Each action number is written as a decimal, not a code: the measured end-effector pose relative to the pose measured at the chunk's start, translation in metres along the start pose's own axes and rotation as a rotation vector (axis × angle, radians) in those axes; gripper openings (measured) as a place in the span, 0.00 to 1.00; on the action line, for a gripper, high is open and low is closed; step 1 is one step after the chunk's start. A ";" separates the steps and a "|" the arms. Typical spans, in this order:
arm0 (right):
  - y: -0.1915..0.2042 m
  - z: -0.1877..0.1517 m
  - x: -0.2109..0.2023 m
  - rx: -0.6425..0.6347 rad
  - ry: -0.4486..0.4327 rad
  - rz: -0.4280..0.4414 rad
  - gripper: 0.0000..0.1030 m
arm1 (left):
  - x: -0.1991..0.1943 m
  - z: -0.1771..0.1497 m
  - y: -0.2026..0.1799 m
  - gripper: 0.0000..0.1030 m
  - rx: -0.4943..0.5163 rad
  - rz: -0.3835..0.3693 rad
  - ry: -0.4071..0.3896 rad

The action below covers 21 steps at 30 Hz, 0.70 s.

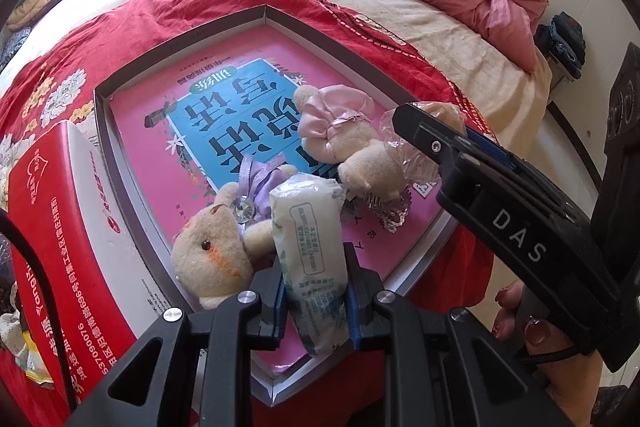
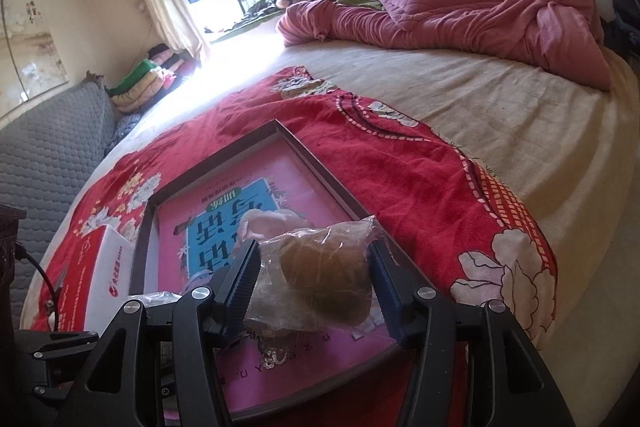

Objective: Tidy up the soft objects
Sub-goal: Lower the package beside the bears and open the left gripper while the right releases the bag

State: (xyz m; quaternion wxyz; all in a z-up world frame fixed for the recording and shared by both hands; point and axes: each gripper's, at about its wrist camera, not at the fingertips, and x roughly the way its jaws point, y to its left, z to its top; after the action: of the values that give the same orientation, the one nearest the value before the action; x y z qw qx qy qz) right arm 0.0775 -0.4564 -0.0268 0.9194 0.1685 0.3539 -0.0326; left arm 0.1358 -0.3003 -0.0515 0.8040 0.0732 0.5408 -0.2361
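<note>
Bed (image 2: 520,131), tray (image 1: 132,163) holding pink book (image 1: 256,75), two bears (image 1: 216,251)

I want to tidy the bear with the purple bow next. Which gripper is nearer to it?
Left. The left gripper, shut on a tissue pack, sits right beside the purple-bow bear; the right gripper is farther, past the pink-dressed bear.

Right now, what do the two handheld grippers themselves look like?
Both are matte black plastic frames with triangular cut-outs and silver screw heads. The left gripper has blue pads inside its fingers; the right gripper has ribbed blue pads and white "DAS" lettering on its side.
</note>
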 end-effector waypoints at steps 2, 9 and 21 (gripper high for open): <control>0.000 0.000 0.000 -0.007 0.003 -0.015 0.56 | 0.000 0.001 0.000 0.23 0.000 0.001 0.003; -0.003 -0.002 -0.001 -0.023 0.012 -0.038 0.57 | 0.000 0.001 0.001 0.23 -0.011 -0.002 0.010; -0.004 -0.004 -0.006 0.010 0.012 -0.007 0.67 | -0.002 0.000 -0.002 0.28 -0.012 0.002 0.020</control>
State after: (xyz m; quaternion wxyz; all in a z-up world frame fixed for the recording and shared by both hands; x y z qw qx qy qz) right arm 0.0698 -0.4596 -0.0271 0.9163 0.1722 0.3598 -0.0367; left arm 0.1348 -0.3012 -0.0492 0.7993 0.0713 0.5501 -0.2312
